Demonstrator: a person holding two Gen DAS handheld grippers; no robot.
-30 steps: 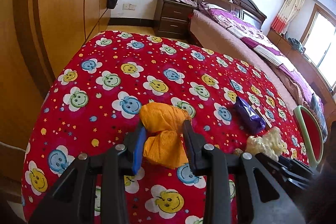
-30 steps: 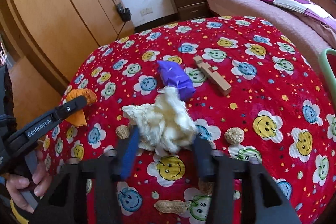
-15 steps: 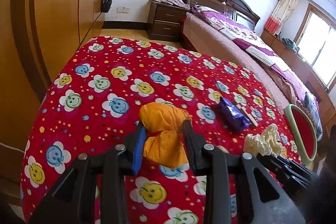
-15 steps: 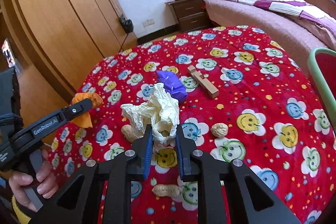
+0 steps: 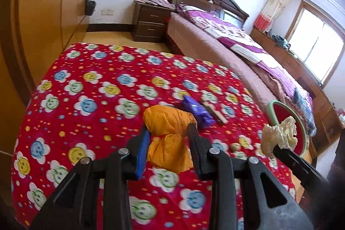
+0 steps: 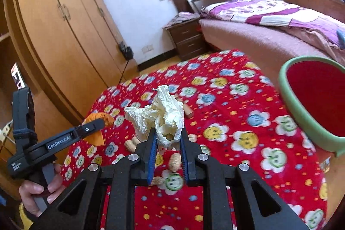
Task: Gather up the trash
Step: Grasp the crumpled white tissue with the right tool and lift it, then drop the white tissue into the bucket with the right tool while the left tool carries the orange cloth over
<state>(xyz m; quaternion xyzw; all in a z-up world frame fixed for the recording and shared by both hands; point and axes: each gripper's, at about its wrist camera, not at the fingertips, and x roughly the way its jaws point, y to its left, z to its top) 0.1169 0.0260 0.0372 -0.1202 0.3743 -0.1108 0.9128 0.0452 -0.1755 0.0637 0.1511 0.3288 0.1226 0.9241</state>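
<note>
Right wrist view, right gripper [image 6: 167,139] pinching crinkled cream paper [image 6: 160,115], left gripper [image 5: 168,139] clamping wrinkled orange wad [image 5: 169,133]

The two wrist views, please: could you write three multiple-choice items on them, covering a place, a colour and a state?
1. Where is the bin?
A. right of the table
B. on the bed
C. by the wardrobe

2. What colour is the wad in the left gripper?
A. purple
B. orange
C. white

3. What state is the right gripper in?
A. wide open, empty
B. shut on crumpled paper
C. out of view

Answers: 1 A, its green rim stands at the right edge; 2 B, the orange wad sits between the fingers; 3 B, the pads pinch the paper.
</note>
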